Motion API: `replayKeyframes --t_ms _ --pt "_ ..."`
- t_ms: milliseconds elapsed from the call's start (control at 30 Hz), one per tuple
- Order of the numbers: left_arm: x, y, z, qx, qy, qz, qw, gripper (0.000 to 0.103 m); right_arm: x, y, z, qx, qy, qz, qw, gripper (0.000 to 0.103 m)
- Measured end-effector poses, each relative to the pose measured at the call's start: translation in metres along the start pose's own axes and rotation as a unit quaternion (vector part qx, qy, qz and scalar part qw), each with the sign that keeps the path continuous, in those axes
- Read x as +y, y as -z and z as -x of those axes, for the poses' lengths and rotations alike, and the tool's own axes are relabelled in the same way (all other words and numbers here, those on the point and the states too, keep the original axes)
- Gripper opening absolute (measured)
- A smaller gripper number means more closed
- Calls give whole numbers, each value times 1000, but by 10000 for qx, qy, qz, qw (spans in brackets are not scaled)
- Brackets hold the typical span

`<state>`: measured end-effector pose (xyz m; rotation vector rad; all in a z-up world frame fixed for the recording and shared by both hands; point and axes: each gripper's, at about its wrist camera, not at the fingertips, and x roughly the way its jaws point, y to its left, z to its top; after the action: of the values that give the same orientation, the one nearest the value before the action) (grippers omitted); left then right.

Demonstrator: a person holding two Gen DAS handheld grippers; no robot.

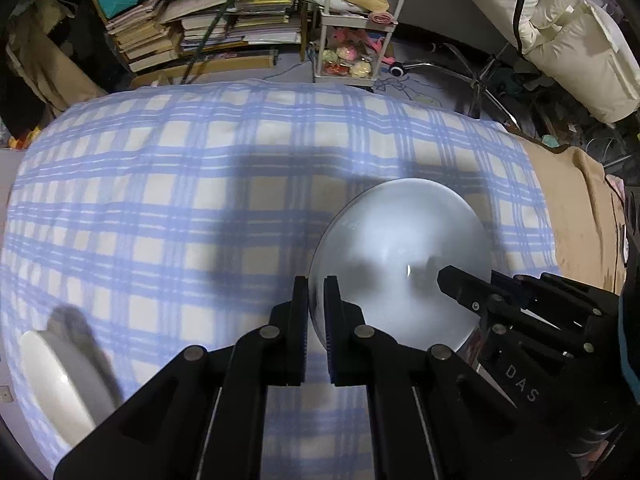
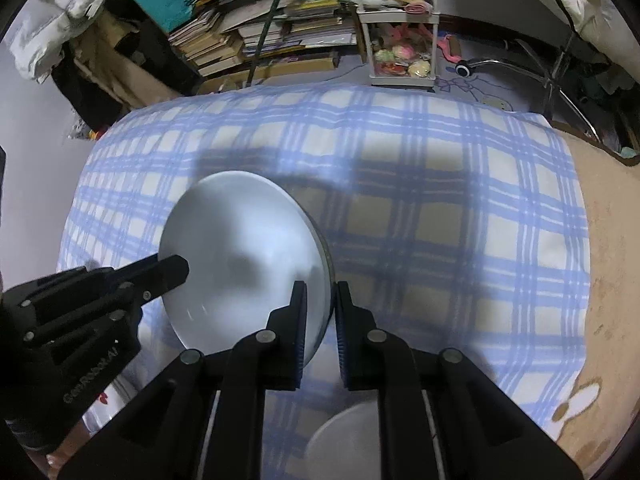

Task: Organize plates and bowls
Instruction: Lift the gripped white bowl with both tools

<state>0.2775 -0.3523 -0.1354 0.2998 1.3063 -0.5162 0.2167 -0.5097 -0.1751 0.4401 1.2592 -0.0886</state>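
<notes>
White plate [image 1: 400, 264] sits on the checked blanket [image 1: 180, 184], pinched at opposite rims: left tongs [image 1: 316, 304] clenched on its left edge, right tongs [image 2: 320, 308] on its right. Another dish [image 1: 60, 384] lies well left.

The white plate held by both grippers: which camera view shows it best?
The right wrist view: the white plate shows nearly whole, with the right gripper clamping its rim. The left wrist view also shows it, but the right gripper's fingers cover its right side.
</notes>
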Motion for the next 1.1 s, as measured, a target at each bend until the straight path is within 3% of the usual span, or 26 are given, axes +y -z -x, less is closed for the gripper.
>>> replayKeyframes --t_ms 600,1100 --pt "93 56 76 -344 -202 572 9976 8 123 25 41 -407 -205 735 9963 14" --pt "165 106 123 -698 -406 990 9918 8 209 57 44 -465 -379 1157 9915 14"
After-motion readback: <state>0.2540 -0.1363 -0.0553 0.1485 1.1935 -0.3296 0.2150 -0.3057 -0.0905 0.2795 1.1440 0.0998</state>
